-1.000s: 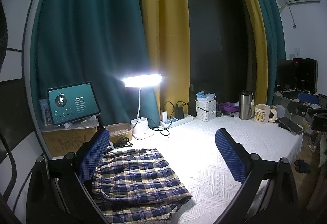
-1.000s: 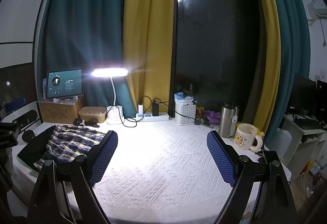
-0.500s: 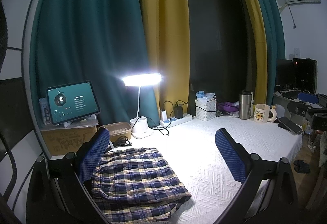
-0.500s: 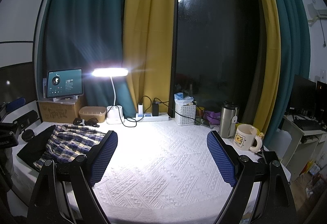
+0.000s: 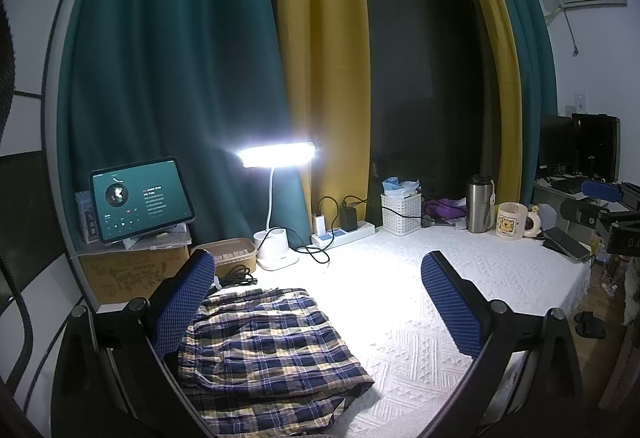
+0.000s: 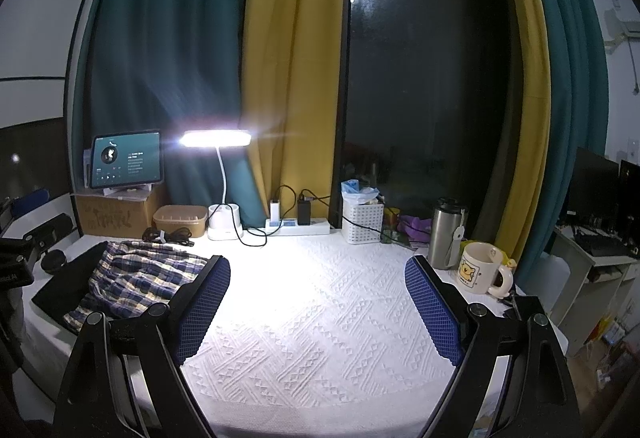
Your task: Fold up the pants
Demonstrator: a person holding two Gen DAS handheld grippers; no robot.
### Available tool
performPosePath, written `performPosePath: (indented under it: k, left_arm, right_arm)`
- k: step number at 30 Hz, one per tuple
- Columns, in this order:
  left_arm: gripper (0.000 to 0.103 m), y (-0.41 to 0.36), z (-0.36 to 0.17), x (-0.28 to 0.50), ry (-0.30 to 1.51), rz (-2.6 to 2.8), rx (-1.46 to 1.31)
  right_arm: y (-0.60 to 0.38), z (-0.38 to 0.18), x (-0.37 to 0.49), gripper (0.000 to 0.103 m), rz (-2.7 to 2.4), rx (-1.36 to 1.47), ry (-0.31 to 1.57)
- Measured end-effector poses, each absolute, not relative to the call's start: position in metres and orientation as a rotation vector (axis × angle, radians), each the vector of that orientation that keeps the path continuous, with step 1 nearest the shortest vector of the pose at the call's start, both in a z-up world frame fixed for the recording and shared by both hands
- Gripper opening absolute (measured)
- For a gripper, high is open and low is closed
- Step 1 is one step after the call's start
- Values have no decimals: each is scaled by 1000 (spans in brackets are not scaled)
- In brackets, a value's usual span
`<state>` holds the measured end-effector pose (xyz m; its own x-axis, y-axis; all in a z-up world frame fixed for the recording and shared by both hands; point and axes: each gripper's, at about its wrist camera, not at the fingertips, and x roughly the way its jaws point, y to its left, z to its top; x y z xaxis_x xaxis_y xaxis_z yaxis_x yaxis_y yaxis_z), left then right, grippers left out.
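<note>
Blue, yellow and white plaid pants (image 5: 268, 354) lie folded in a flat pile at the left end of the white textured tablecloth (image 5: 440, 298). They also show in the right wrist view (image 6: 136, 278), partly on a dark cloth. My left gripper (image 5: 320, 302) is open and empty, held above the pants' right part. My right gripper (image 6: 318, 302) is open and empty, above the bare middle of the cloth, right of the pants.
At the back stand a lit desk lamp (image 5: 276, 158), a tablet (image 5: 140, 204) on a cardboard box, a brown lidded box (image 5: 234, 256), a power strip (image 5: 344, 232), a white basket (image 5: 400, 212), a steel flask (image 5: 478, 204) and a mug (image 5: 510, 220). A phone (image 5: 566, 242) lies at the right edge.
The left gripper has risen or drawn back slightly; the pants sit a little lower in its view. The right gripper has not visibly moved.
</note>
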<state>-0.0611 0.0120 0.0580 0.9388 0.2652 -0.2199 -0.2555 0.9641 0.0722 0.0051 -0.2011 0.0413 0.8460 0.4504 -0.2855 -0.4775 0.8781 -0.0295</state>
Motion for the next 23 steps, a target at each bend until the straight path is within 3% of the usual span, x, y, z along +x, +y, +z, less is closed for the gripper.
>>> performPosePath:
  k: [23]
  left_arm:
    - [102,12,57,-61,228,237,50]
  right_arm:
    - [-204,40,6,90,496,-110,277]
